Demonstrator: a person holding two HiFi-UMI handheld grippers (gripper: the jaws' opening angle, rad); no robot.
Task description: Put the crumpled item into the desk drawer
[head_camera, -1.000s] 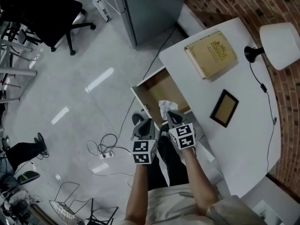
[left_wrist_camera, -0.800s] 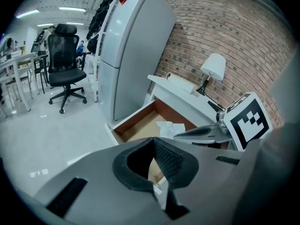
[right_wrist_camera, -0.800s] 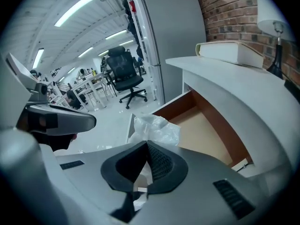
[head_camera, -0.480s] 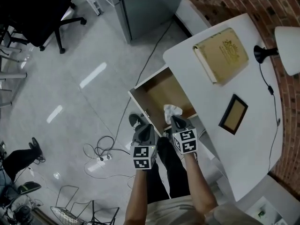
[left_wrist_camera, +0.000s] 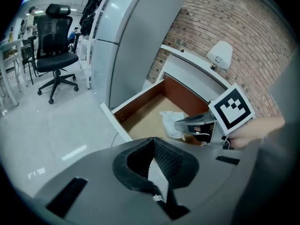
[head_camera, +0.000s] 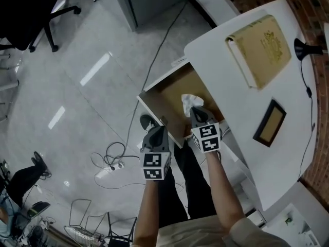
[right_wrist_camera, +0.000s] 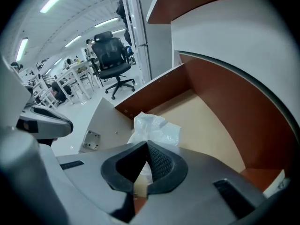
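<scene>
The wad (right_wrist_camera: pixel 154 128) in my right claw (right_wrist_camera: pixel 146 148) looks like thin, crinkled white plastic film. My pads (right_wrist_camera: pixel 159 161) are black and ribbed, the body matt grey plastic. The drawer (right_wrist_camera: pixel 201 121) is matt brown board inside, smooth white outside. The floor (head_camera: pixel 87 86) is glossy.

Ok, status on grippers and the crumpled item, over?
Right gripper shut on crumpled item, over open drawer. Left gripper shut, empty, beside drawer front. Nothing in the way.

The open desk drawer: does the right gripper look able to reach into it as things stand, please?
Probably yes. The drawer is pulled out with its top open, and the right gripper, shut on the crumpled item, hangs over it with nothing visible between them.
</scene>
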